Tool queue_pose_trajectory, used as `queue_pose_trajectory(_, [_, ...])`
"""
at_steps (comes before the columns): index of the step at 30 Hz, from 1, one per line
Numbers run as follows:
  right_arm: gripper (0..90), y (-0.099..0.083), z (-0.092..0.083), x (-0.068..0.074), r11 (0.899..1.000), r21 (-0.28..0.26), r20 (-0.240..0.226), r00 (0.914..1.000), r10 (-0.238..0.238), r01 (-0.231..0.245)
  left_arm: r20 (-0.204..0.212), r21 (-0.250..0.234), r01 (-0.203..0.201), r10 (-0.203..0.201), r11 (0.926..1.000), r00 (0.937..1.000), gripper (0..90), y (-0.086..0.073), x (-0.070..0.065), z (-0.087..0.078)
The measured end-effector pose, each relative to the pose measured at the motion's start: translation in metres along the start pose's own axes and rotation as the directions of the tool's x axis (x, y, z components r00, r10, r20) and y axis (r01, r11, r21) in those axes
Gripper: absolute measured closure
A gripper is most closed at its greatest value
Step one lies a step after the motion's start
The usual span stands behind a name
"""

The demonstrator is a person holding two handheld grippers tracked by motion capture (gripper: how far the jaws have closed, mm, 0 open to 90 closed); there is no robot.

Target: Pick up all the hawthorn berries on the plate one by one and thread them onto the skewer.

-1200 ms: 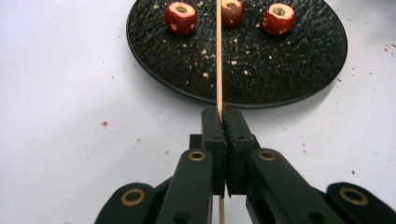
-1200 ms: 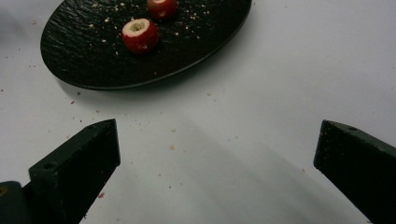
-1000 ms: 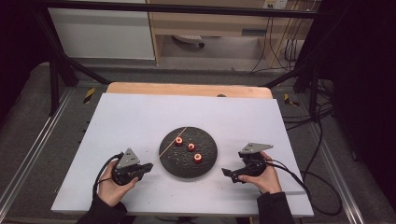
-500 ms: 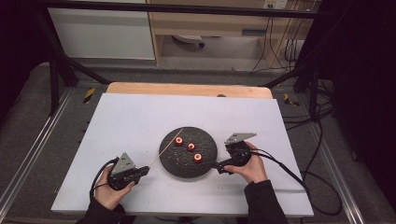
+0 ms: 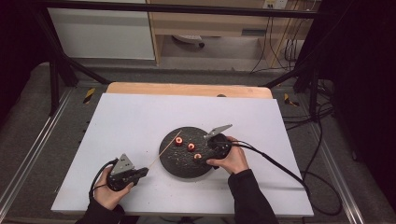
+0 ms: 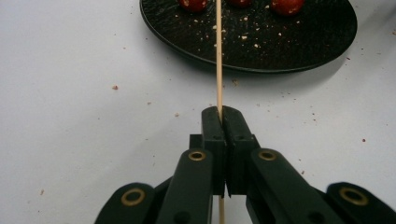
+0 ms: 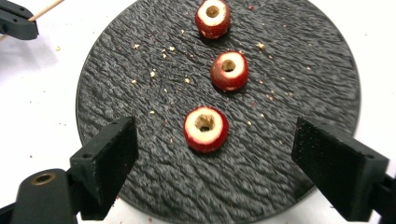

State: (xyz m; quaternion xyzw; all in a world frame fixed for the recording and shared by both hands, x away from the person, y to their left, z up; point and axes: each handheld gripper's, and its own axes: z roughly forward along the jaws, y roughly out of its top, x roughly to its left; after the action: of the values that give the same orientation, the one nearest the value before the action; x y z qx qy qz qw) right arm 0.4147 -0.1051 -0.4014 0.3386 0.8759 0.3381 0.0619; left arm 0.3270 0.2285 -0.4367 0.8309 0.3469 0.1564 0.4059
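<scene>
We see L tongs [image 6: 220,114] clamped tight on a thin wooden skewer [image 6: 218,56], jaws pressed together w/ the stick pinched between them. The skewer runs straight ahead from those tongs, its far end over the near rim of the black round plate [image 6: 299,51]. In the high view L tongs [image 5: 140,172] sit low over the white tabletop [image 5: 126,121], just left of the plate, skewer angling up toward it.

R tongs [image 7: 212,154] are spread wide, holding nothing, jaws on either side of the nearest cored red fruit [image 7: 206,129]; we can't tell if they touch the plate. Beyond it, 2 more cored fruits [image 7: 229,71] [image 7: 213,18] lie in a line, further from R tongs. Crumbs [image 7: 163,56] dot the plate.
</scene>
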Motion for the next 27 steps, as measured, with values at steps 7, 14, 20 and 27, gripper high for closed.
queue_pose_trajectory(7, [20.6, 0.012, 0.015, 0.000, 0.998, 0.066, -0.003, 0.9999, -0.010, 0.010, 0.005, 0.000, -0.004, 0.004, 1.0000, 1.0000, 88.4, 0.000, 0.000, 0.000])
queue_pose_trajectory(14, [27.0, 0.017, 0.025, -0.001, 0.994, 0.101, -0.012, 0.9987, -0.050, 0.051, 0.008, 0.001, -0.005, 0.005, 1.0000, 1.0000, 88.4, 0.000, 0.000, 0.000])
queue_pose_trajectory(20, [34.9, 0.016, 0.027, -0.001, 0.990, 0.120, -0.013, 0.9975, -0.070, 0.071, 0.008, -0.004, 0.001, -0.001, 1.0000, 1.0000, 88.4, 0.000, 0.001, 0.000])
queue_pose_trajectory(27, [45.4, 0.015, 0.031, -0.001, 0.988, 0.139, -0.039, 0.9970, -0.067, 0.072, 0.011, -0.001, -0.002, 0.002, 1.0000, 0.9999, 88.4, 0.000, 0.000, 0.000])
